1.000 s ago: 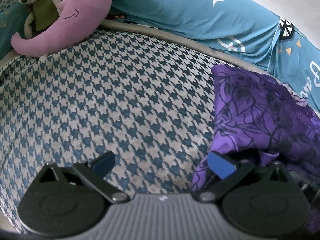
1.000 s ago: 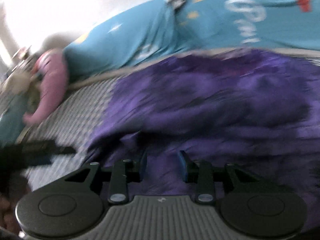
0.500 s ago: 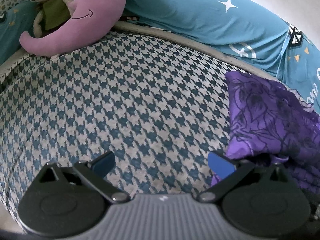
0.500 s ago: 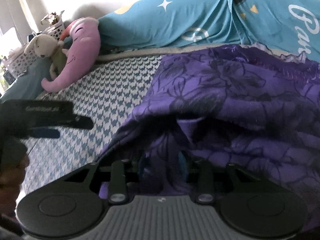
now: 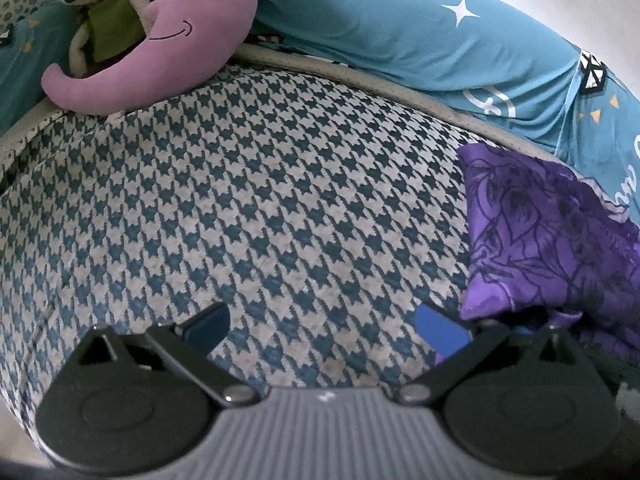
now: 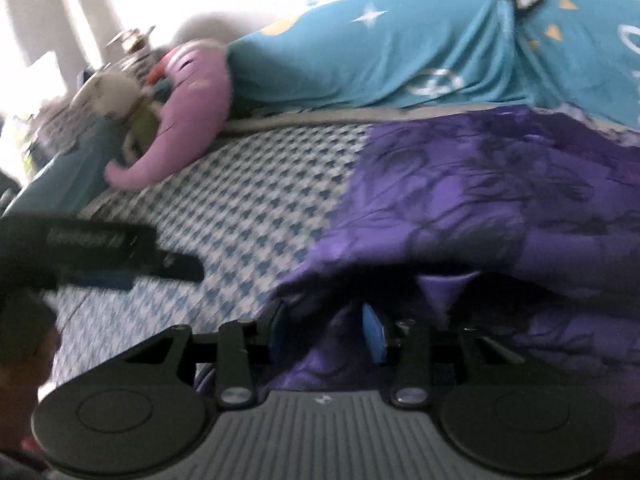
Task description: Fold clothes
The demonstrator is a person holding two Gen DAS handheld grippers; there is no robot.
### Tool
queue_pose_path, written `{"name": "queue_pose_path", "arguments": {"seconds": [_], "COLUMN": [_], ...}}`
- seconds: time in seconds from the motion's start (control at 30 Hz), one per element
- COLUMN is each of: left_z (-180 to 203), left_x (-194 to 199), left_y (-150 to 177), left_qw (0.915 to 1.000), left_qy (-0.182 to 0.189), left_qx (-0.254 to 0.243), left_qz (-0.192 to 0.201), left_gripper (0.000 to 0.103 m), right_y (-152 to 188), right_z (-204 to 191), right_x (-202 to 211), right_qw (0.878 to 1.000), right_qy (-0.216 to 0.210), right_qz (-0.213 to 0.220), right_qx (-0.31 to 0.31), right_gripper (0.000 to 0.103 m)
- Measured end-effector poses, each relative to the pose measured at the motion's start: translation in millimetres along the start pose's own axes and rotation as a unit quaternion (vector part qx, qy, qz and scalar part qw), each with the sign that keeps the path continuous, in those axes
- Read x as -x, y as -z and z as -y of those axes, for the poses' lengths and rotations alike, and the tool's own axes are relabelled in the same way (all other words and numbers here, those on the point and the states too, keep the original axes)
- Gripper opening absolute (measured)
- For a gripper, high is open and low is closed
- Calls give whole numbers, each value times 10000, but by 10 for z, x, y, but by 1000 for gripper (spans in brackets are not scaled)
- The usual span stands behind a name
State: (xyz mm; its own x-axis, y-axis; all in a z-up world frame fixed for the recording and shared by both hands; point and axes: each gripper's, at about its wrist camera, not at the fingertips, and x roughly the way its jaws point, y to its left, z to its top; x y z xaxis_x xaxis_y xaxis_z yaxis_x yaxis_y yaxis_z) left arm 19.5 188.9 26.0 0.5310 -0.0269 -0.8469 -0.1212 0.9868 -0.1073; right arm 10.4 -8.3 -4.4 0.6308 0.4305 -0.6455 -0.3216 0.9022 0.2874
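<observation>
Step in hand: letting a fold of the purple garment [image 6: 480,192] go on the checked bedspread [image 5: 248,208] — my judgement from how it lies
How to do it well: I'd let the cloth slide free before lifting, so the fold does not drag, then smooth the edge flat toward the bare bedspread
My left gripper [image 5: 322,330]: jaws wide apart, nothing between them, only bedspread below
Garment from the left: its edge lies just beside my right-hand pad [image 5: 442,330], not between the two
My right gripper [image 6: 326,332]: jaws opening — a bunch of the garment sits between the pads [image 6: 374,334], and blur hides whether they press on it
Garment from the right: spread ahead of my fingers toward the blue pillows [image 6: 400,52], a loose flap lifted just above them
</observation>
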Motion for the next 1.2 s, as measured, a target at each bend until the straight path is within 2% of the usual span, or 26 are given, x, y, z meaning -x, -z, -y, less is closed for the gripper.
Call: {"name": "queue_pose_path", "arguments": {"seconds": [0.23, 0.5, 0.6, 0.87, 1.2], "left_z": [-5, 14, 17, 150, 437], "left_x": [5, -26, -18, -5, 8], "left_y": [-3, -13, -10, 18, 51], "left_qw": [10000, 10000, 10000, 9997, 9982], "left_qy": [1, 19, 19, 37, -7], "left_qx": [90, 30, -4, -226, -585], "left_qz": [19, -16, 14, 44, 142], "left_gripper": [103, 103, 103, 103, 103], "right_y": [64, 118, 134, 78, 56], "right_z": [-181, -281, -295, -123, 118], "right_x": [14, 255, 400, 663, 865], "right_qw": [9983, 9926, 9926, 9973, 9996], "right_qy": [-365, -852, -790, -479, -49], "right_qz": [-306, -634, -550, -264, -118], "right_qx": [334, 597, 742, 489, 252], "right_gripper": [44, 44, 44, 44, 44]}}
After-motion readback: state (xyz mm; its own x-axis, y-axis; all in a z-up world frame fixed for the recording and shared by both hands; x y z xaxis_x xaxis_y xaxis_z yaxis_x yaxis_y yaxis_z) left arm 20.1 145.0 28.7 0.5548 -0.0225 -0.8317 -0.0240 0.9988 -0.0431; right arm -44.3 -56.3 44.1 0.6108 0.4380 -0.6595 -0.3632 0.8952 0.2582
